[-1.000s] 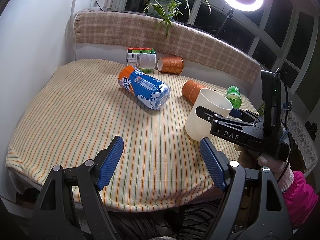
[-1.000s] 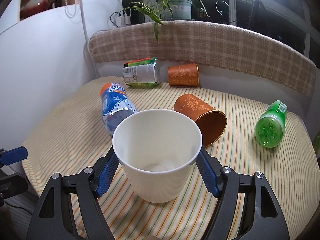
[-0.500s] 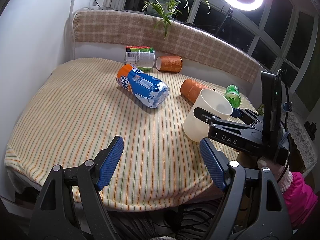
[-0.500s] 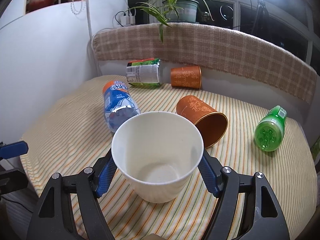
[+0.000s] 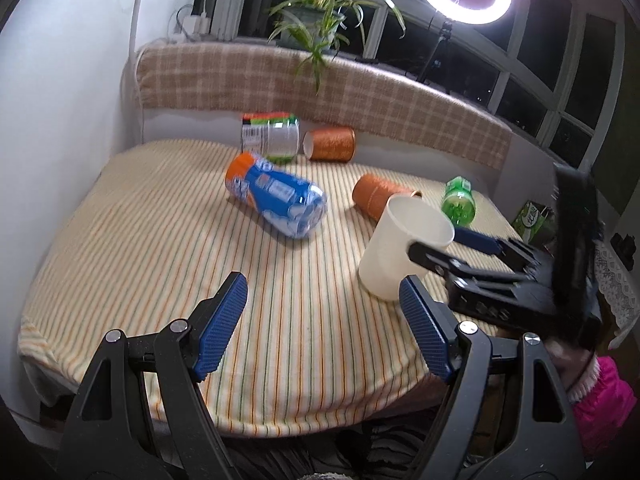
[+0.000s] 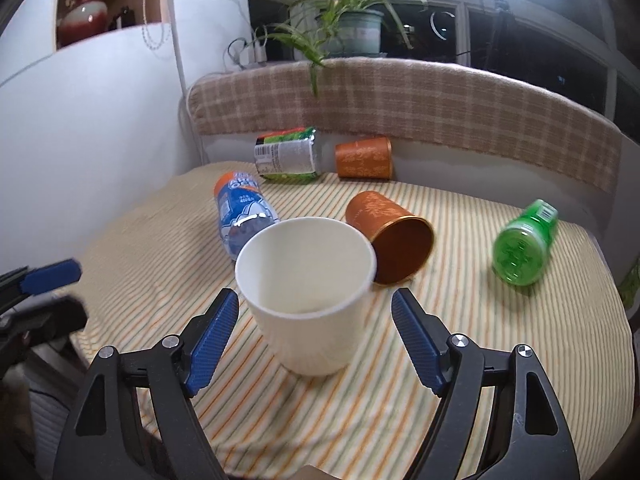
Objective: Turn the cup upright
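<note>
The white cup [image 6: 306, 292] is standing upright near the table's [image 5: 132, 248] front right edge — the right gripper [image 6: 314, 338] is now spreading clear of it, having released its clamp. The flip looks finished. The left gripper [image 5: 322, 320] is hovering apart, holding nothing.

Three cups are sitting on the striped desk [image 6: 520, 340]: one white cup [image 6: 306, 292] standing upright, and two orange cups lying on their sides, a near orange cup [image 6: 390, 238] and a far orange cup [image 6: 364, 158]. Three bottles are lying down too: one blue bottle [image 6: 242, 212], one green bottle [image 6: 524, 242], and one white-labelled bottle [image 6: 288, 154] at the back. Two claws are showing, the left claw [image 5: 322, 326] and the right claw [image 6: 314, 338]. One potted plant [image 6: 352, 26] is standing behind.
</note>
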Motion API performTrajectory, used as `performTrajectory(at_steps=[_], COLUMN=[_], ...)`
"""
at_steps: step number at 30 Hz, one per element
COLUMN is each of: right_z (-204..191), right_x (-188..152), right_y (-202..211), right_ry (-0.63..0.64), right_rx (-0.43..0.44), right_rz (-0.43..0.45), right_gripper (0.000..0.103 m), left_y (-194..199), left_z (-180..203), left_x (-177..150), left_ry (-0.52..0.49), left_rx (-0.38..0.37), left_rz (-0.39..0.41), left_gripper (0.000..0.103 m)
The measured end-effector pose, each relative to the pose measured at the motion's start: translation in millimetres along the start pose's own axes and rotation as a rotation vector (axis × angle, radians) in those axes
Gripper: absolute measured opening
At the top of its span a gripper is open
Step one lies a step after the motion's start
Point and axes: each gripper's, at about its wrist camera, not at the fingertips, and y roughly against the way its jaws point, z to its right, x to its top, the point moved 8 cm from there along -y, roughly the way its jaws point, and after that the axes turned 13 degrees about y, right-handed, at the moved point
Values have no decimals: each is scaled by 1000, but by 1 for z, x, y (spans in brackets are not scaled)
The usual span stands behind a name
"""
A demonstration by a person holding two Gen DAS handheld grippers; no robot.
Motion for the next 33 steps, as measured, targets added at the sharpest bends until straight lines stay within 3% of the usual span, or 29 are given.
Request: performTrajectory(at_steps=[6,11,17,21,33], right_z=[16,34,49,51,51], right_x=[-5,-2,2,3,4], right_y=[40,77,107,116,116], right_ry=[-57,-112,-126,-130,-142], right_rx=[-53,-146,-281,-311,-334], right_rz=[51,122,194,225,248], right_gripper=[79,81,82,83,83], left_y=[6,16,35,45,43], left_z=[17,34,45,45,38], left_x=[21,38,51,56,58], left_ry=[-59,-102,-121,-117,-111], left_rx=[-2,-6,-12,3,41], left_rz=[100,217,331,393,399], left_gripper=[81,81,93,103,103])
